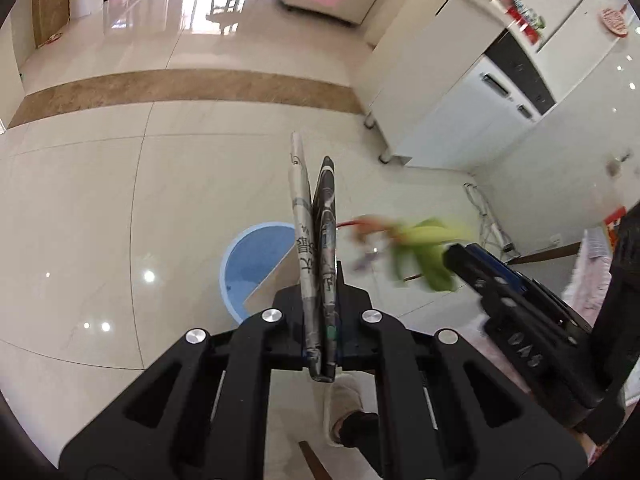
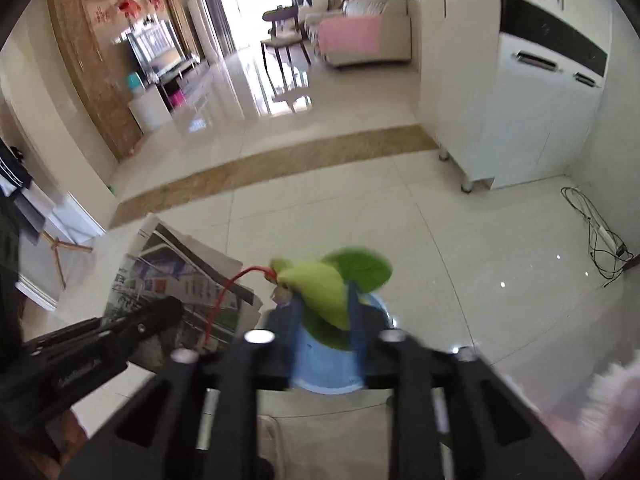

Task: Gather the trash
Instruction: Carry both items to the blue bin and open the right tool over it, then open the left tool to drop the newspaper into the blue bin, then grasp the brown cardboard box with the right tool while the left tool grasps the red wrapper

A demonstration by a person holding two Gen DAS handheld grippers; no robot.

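1. The left gripper (image 1: 320, 332) is clenched on a folded newspaper (image 1: 316, 248). The paper stands on edge between the pads and runs forward past the fingertips, so it can be carried as one flat bundle.
2. The right gripper (image 2: 324, 332) has its jaws parted. A green leafy bundle (image 2: 328, 284) with a red string (image 2: 224, 292) lies between the blue fingers (image 2: 354, 312). Whether the pads press on it cannot be told: the bundle is blurred and the contact line is not resolved.
3. A blue bin (image 2: 332, 372) stands on the tiled floor (image 2: 440, 260). In the right wrist view it lies directly below the leafy bundle, between the fingers. This placement suits a drop into the bin, judged from the task.
4. In the left wrist view the bin (image 1: 256, 268) sits just left of the newspaper. The newspaper is judged to be next in line for disposal.
5. The two grippers are near each other: each shows at the edge of the other's view.
6. Hidden or unclear:
   - The bin's near rim is covered by the gripper bodies in both views, and its contents cannot be seen.
   - The leaves (image 1: 424, 248) are smeared in the left view, so their shape is uncertain.
   - A slipper (image 1: 344, 400) is partly hidden below the left gripper.
   - The newspaper's print is too small to read.
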